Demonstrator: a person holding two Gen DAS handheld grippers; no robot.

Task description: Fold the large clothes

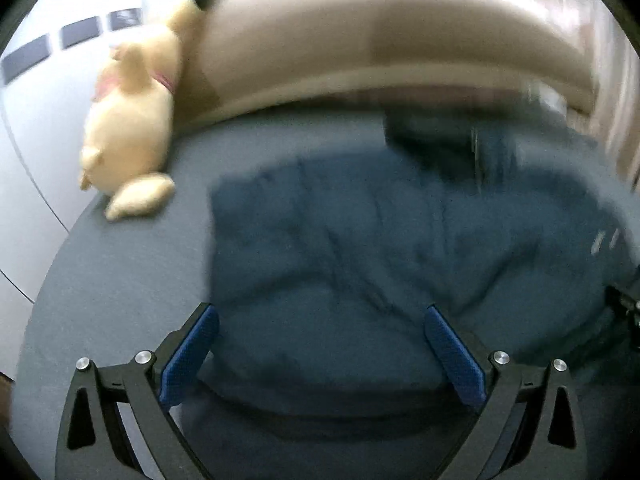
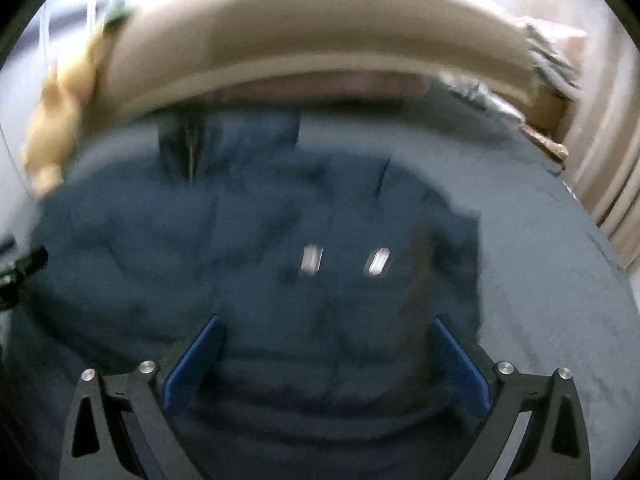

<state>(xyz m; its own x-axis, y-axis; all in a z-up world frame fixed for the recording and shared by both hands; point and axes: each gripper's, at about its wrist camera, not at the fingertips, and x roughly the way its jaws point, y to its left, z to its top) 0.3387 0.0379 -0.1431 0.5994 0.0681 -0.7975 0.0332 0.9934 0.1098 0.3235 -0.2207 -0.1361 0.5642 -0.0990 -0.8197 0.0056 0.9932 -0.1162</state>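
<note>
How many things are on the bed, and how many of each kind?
Dark blue jacket: 1
Folded dark clothing behind it: 1
Yellow plush toy: 1
Open grippers above: 2, left, right
Total: 5

A: Both views are smeared with motion blur, and the right wrist view is worse. The dark blue garment (image 2: 256,248) is mush there, its two pale marks dragged into streaks.

B: The left wrist view is a touch crisper. The plush toy (image 1: 128,120) is soft-edged, but the left claw (image 1: 322,340) is sharp up close.

A: The same goes for the right claw (image 2: 328,352). Light is soft and dim over the bed (image 1: 120,280); the wall at top is washed out white.

B: Heavy fisheye bend curves the headboard (image 2: 320,32), with black corners all round.
</note>
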